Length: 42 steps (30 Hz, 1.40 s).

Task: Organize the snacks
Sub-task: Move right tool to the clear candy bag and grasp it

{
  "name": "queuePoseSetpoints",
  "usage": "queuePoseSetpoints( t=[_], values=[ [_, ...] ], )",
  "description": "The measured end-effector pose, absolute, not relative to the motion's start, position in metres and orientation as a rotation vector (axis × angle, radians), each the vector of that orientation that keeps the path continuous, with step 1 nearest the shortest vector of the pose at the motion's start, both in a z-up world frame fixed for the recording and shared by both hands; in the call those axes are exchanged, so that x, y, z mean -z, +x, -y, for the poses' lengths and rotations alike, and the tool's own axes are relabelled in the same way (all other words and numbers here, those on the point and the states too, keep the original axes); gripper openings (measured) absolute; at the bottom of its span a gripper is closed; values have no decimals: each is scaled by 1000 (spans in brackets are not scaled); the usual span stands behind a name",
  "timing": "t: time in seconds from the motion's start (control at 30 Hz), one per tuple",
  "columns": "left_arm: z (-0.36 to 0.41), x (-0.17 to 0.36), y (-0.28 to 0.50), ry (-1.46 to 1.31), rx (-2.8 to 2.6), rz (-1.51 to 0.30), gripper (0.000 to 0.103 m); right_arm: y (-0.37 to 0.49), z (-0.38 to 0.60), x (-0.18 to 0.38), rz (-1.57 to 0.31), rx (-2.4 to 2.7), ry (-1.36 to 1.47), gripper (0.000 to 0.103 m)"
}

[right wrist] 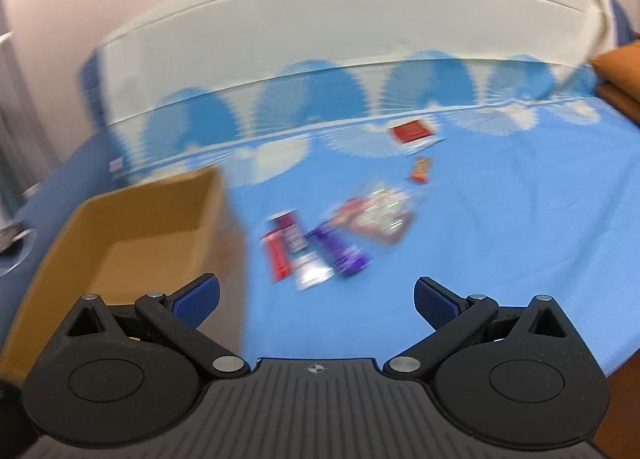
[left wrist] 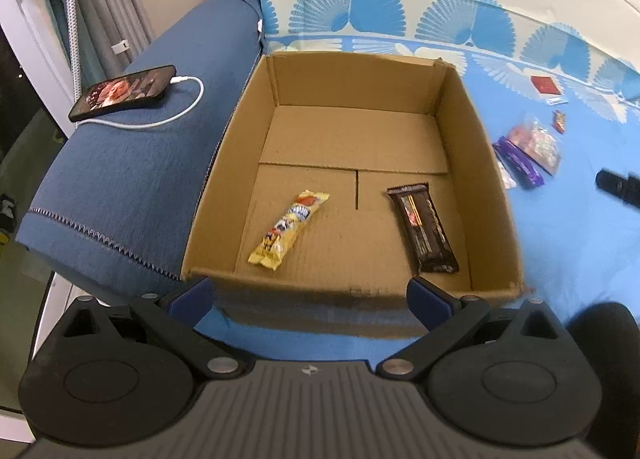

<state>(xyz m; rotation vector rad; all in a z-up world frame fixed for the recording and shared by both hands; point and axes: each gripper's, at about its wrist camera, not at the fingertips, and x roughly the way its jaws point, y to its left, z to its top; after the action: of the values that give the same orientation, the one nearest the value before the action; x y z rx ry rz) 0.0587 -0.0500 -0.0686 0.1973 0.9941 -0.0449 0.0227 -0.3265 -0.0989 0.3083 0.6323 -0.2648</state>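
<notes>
An open cardboard box (left wrist: 492, 163) sits on a blue sheet. Inside it lie a yellow snack packet (left wrist: 288, 229) at the left and a dark brown bar (left wrist: 423, 227) at the right. My left gripper (left wrist: 310, 297) hovers open just short of the box's near wall, holding nothing. In the blurred right wrist view, my right gripper (right wrist: 316, 299) is open and empty above the sheet, with the box (right wrist: 132, 203) to its left. Ahead of it lies a loose cluster of snacks: a red bar (right wrist: 276, 255), a purple bar (right wrist: 340, 255), a clear bag (right wrist: 380, 213).
A phone (left wrist: 124, 91) on a white cable lies on the blue sofa arm (left wrist: 132, 179) left of the box. A red packet (right wrist: 412, 131) and a small orange wrapper (right wrist: 421, 169) lie farther back on the sheet. An orange cushion (right wrist: 620, 75) sits at the far right.
</notes>
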Motion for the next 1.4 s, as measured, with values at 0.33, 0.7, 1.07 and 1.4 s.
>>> queuePoseSetpoints(
  t=[0.33,0.7,1.07,1.4],
  values=[
    [78,81,109,246,34,-1052,103,191,439,164,-696,443,532,103],
    [96,124,148,283,36,-1161,103,291,476,236,-902,485,718,103],
    [107,114,157,283,63,-1121,103,272,474,232,-792,426,542,26],
    [206,74,190,357,343,-866,103,191,533,224,-829,492,379,11]
  ],
)
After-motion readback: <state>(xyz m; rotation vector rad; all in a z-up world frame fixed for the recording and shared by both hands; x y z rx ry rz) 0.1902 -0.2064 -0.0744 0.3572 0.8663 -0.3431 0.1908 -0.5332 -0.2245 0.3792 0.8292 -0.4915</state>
